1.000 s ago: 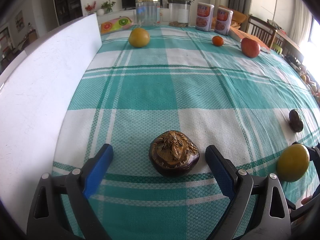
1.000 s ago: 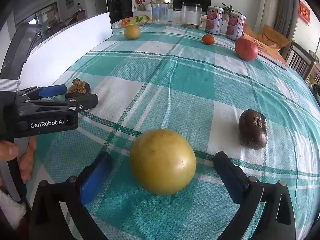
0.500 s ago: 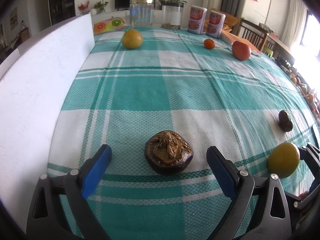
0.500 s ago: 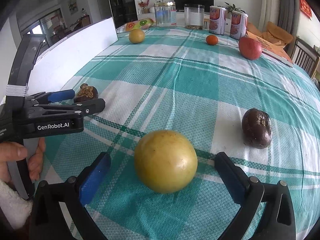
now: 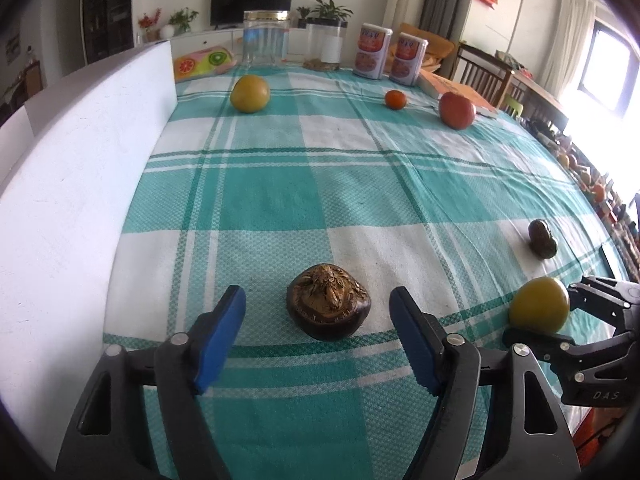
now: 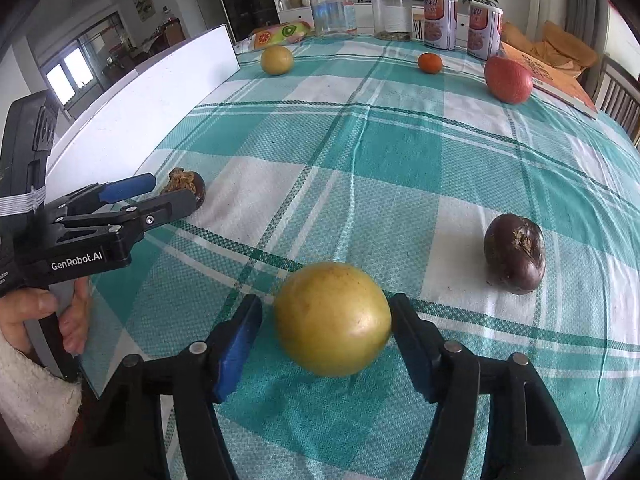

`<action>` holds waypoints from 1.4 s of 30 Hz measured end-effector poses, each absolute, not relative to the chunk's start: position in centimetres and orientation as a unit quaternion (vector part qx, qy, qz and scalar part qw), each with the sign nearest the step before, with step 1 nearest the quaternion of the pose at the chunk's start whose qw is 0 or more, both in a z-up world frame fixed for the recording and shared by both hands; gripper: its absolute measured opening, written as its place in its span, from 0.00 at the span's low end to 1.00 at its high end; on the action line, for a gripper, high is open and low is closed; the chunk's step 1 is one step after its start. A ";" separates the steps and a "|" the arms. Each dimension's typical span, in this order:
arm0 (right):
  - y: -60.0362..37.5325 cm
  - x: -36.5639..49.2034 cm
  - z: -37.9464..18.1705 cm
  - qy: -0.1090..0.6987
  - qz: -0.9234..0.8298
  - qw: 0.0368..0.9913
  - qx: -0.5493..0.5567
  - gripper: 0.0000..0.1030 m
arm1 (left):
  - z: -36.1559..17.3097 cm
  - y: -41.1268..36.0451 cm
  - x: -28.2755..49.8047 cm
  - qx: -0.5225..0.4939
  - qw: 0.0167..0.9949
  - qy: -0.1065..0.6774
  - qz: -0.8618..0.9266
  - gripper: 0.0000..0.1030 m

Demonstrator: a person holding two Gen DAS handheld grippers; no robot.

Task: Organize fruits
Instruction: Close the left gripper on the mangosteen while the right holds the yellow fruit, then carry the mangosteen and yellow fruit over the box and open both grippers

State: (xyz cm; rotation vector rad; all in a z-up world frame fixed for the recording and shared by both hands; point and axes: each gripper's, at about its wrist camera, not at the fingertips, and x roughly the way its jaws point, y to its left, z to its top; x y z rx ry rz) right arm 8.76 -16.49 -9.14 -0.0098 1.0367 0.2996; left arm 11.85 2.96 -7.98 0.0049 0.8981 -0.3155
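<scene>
**Q:** What does the left wrist view show at the near edge of the table?

**A:** The left gripper (image 5: 318, 322) points down at a dark brown fruit (image 5: 328, 307) with a dried, flaky crown, resting on the checked tablecloth (image 5: 320, 184). The fruit lies between the two blue pads. Its jaws are closing, yet a gap shows on each side of the fruit, so neither pad presses on it.

**Q:** And the right gripper?

**A:** The right gripper (image 6: 326, 322) straddles a large yellow fruit (image 6: 332, 318) (round, smooth, lightly speckled). Its jaws are closing. The right-hand pad touches the fruit's side; the left-hand pad stands just beside it with a thin gap, so the grip is not complete. In the left wrist view the same gripper appears at the lower right, with the yellow fruit between its black fingers.

**Q:** Where are the other fruits?

**A:** A dark purple fruit (image 6: 514, 252) sits to the right of the yellow one, apart from it. At the far end of the cloth lie a second yellow fruit (image 6: 277, 60), a small orange fruit (image 6: 430, 63) and a red fruit (image 6: 509, 80), well apart from one another.

**Q:** What borders the table?

**A:** A white board (image 5: 80, 168) stands upright along the left edge. Two clear jars (image 6: 332, 14) and two printed tins (image 6: 440, 20) line the far edge. A person's hand (image 6: 44, 316), in a white sleeve, holds the left gripper's handle.
</scene>
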 end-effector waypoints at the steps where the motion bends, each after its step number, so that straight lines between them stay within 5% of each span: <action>1: -16.7 8.8 -9.1 0.495 0.142 0.857 -0.002 0.49 | -8.1 2.9 11.9 0.003 0.887 0.436 -0.153 0.63; 2: -16.9 8.8 -9.1 0.499 0.143 0.855 0.006 0.49 | -8.3 2.7 11.8 0.005 0.885 0.439 -0.155 0.60; 3: -17.2 8.7 -9.0 0.501 0.143 0.853 0.013 0.49 | -8.6 2.5 11.7 0.008 0.883 0.442 -0.155 0.44; 13: -16.7 8.7 -5.5 0.485 0.175 0.853 0.083 0.49 | -0.8 4.1 8.6 -0.100 0.884 0.416 -0.186 0.45; 21: -5.8 9.5 2.7 0.421 0.310 0.851 0.051 0.49 | 8.0 15.2 4.8 -0.165 0.914 0.353 -0.117 0.45; 32: 13.9 8.9 2.9 0.407 0.431 0.800 -0.096 0.49 | 0.0 27.5 5.8 -0.153 0.874 0.442 0.129 0.45; 35: 16.2 9.0 1.2 0.419 0.427 0.791 -0.132 0.49 | -0.5 27.9 5.6 -0.151 0.869 0.448 0.146 0.46; 39: 16.3 9.2 1.1 0.414 0.423 0.794 -0.134 0.53 | 0.3 27.7 5.2 -0.146 0.876 0.428 0.169 0.71; 42: 13.2 9.4 3.4 0.379 0.420 0.819 -0.098 0.60 | 1.5 26.9 4.8 -0.141 0.887 0.403 0.173 0.73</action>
